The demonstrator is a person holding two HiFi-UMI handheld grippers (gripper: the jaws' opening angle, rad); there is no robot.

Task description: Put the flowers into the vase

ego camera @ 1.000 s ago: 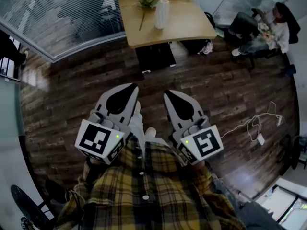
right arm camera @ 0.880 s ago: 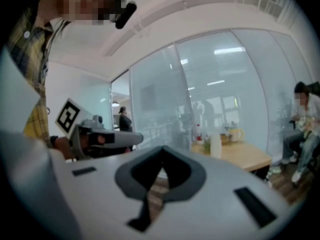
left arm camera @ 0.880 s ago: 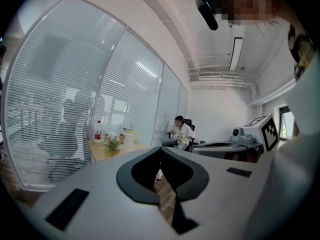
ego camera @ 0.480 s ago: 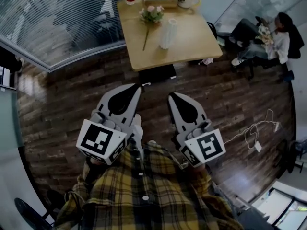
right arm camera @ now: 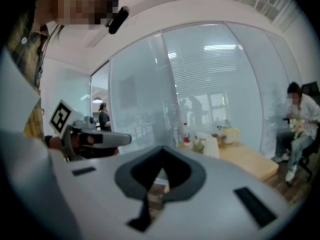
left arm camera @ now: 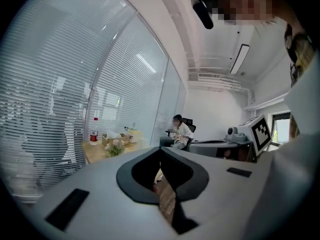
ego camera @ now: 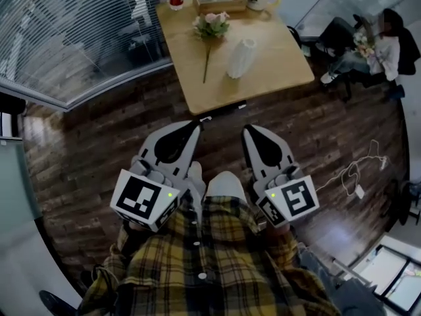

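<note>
1. Head view: the grey left gripper (ego camera: 195, 125) and the grey right gripper (ego camera: 248, 130) are held side by side over dark wooden floor planks (ego camera: 92, 143), well short of the light wooden table (ego camera: 283, 68). Each has its jaws together on nothing. On the table lie the pink flowers with a long green stem (ego camera: 211, 26), just beside the upright white ribbed vase (ego camera: 241, 58) and apart from it.
2. Left gripper view: the jaws are closed tip to tip with nothing between them. The table and flowers (left arm camera: 116, 148) sit far off on the left, beside a red-labelled bottle (left arm camera: 94, 136).
3. Right gripper view: the jaws meet, empty. Beyond them stand the vase (right arm camera: 212, 146) and the flowers (right arm camera: 199, 144).
</note>
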